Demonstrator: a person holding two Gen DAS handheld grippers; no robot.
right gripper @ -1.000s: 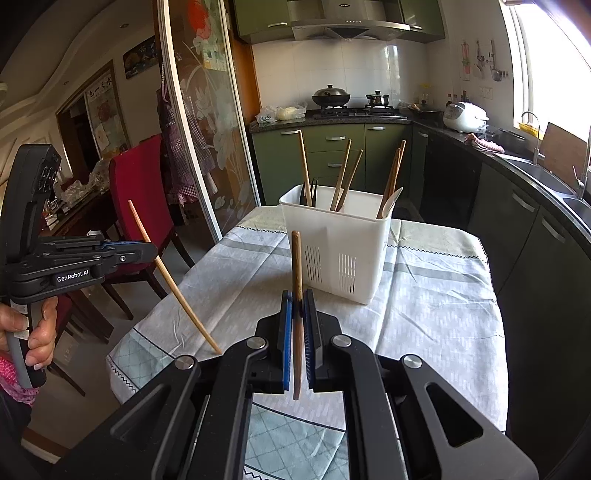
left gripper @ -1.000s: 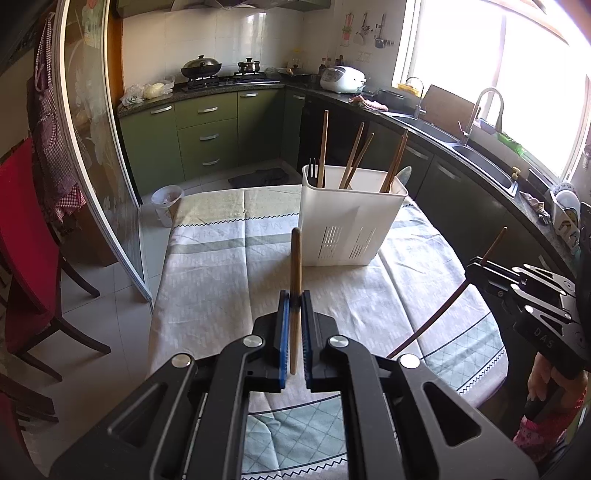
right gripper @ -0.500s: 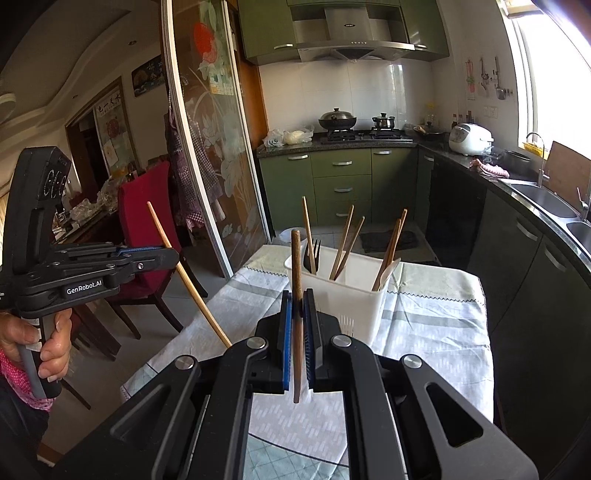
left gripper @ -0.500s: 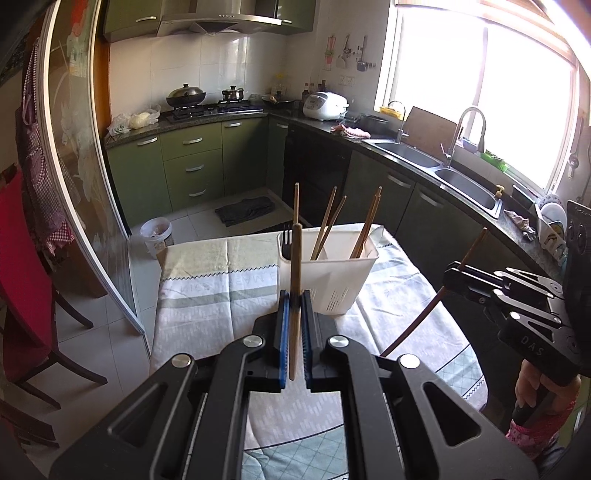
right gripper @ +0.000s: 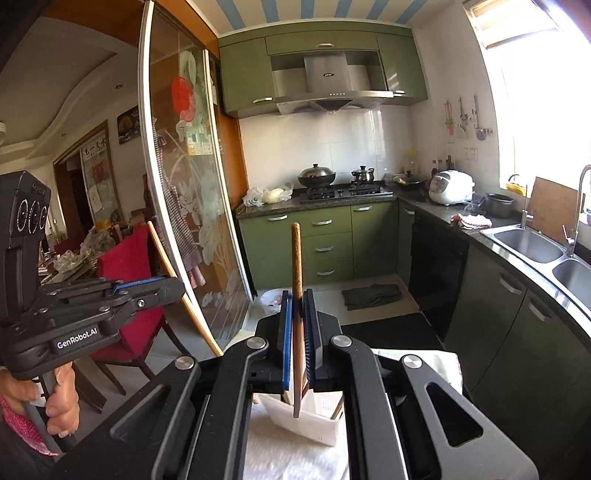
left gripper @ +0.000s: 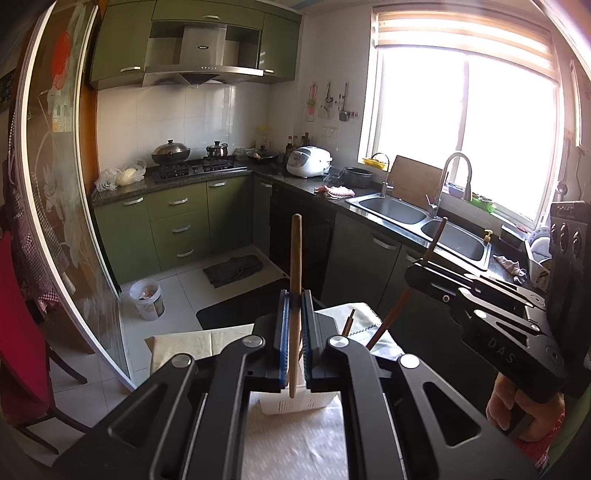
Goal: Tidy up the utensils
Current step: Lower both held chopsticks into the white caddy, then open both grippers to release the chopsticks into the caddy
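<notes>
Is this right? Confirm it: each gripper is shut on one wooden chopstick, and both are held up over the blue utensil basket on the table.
Not quite: the utensil basket is white, not blue, as the right wrist view shows. The rest holds: the left gripper is shut on a light chopstick and the right gripper on a darker chopstick, above the basket on the table.

Green cabinets point(right gripper: 334, 236), red chair point(right gripper: 127, 266), white holder point(right gripper: 314, 421), blue-striped ceiling point(right gripper: 314, 13).

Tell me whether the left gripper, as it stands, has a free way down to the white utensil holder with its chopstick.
Probably yes. The left gripper is shut on a light chopstick, and the white utensil holder sits directly beneath. The right gripper is off to the side.
</notes>
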